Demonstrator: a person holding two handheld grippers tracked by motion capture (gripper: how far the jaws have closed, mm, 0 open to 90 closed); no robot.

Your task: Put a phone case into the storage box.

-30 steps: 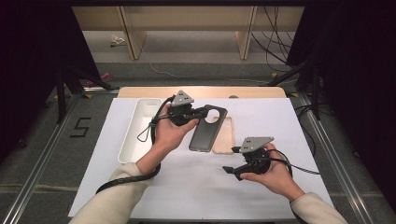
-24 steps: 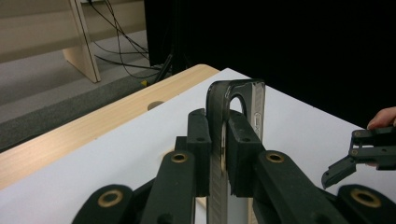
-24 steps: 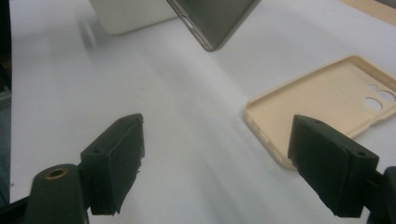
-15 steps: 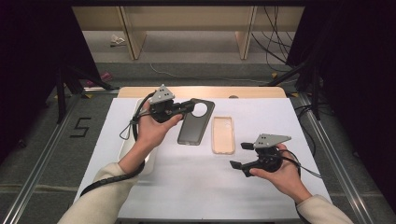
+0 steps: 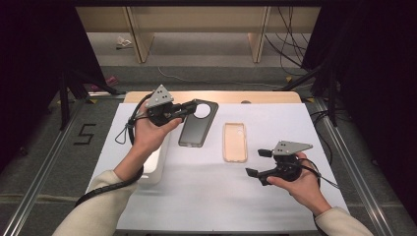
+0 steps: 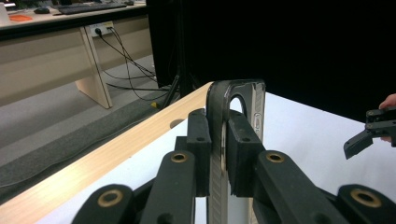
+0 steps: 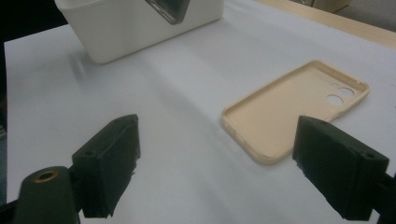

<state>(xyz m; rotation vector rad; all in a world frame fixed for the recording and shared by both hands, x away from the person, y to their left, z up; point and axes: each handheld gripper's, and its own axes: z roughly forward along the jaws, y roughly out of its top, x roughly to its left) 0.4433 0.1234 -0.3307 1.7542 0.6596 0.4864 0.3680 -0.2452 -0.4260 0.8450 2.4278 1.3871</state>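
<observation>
The left gripper (image 5: 189,109) pinches the dark phone case (image 5: 198,123) at its camera-cutout end. In the left gripper view the two pads (image 6: 200,154) press on either face of the dark phone case (image 6: 233,107), which stands on edge between them. In the high view this case hangs over the white sheet (image 5: 216,196) that covers the table (image 5: 216,97), with its camera end towards the far wooden edge and its other end towards the person.

The beige phone case (image 5: 234,141) serves as the landmark. It lies flat on the sheet with its hollow side up. The dark phone case is just beside it on its left, apart from it. The white tray (image 5: 153,164) stands further left of the beige case, partly under the left forearm (image 5: 118,177).

The right gripper (image 5: 258,162) is near the beige phone case, on its right and towards the person. Its jaws have just been opening and stand spread wide, with nothing between them. In the right gripper view the beige phone case (image 7: 294,109) lies on the sheet beyond the jaws, untouched by the right gripper (image 7: 215,163), and the white tray (image 7: 140,28) stands beyond it at the upper left.
</observation>
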